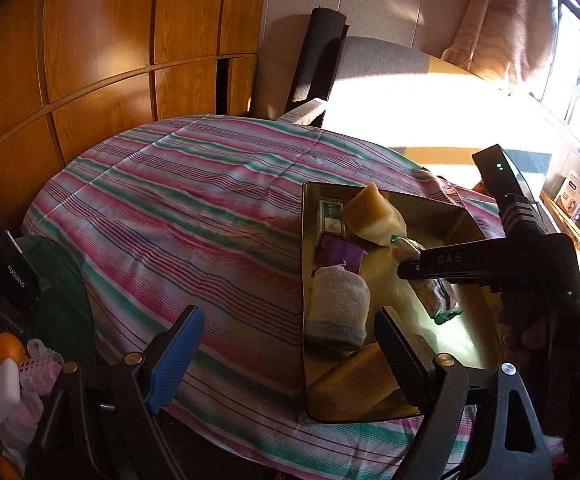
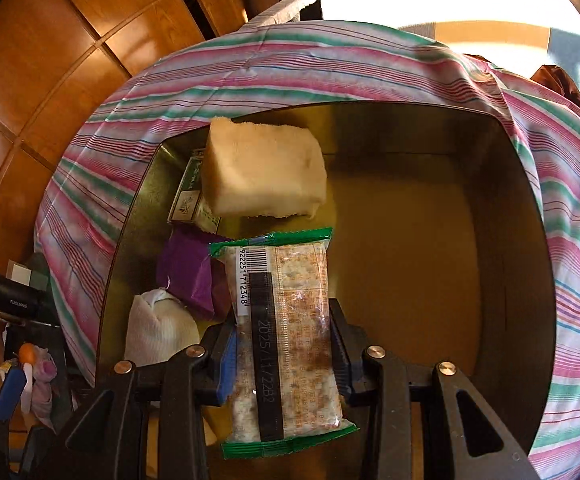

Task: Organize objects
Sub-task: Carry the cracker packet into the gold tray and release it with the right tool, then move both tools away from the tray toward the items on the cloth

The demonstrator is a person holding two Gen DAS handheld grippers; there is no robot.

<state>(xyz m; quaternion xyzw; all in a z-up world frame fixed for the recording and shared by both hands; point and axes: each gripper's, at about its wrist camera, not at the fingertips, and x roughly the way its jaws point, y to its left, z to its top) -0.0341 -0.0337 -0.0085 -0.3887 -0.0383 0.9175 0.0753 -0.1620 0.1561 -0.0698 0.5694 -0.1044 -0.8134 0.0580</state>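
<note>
Firmly: snack packet (image 2: pixel 286 332) clamped in right hand-held gripper (image 2: pixel 284 354).

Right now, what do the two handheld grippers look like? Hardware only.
Both are black plastic clamp-style frames with brass-coloured rivets. Each pairs a blue ribbed pad with a black ribbed one on its fingers. In the left wrist view the left gripper shows this; the right gripper carries white lettering starting "DAS", a black box with a green light, and a dark-gloved hand behind it.

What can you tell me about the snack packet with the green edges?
The snack packet is long, flat, clear plastic with green crimped ends, a barcode and a black date strip. Speckled crackers show through. The right gripper clamps its sides, holding it above the metal tin, near the purple packet.
</note>
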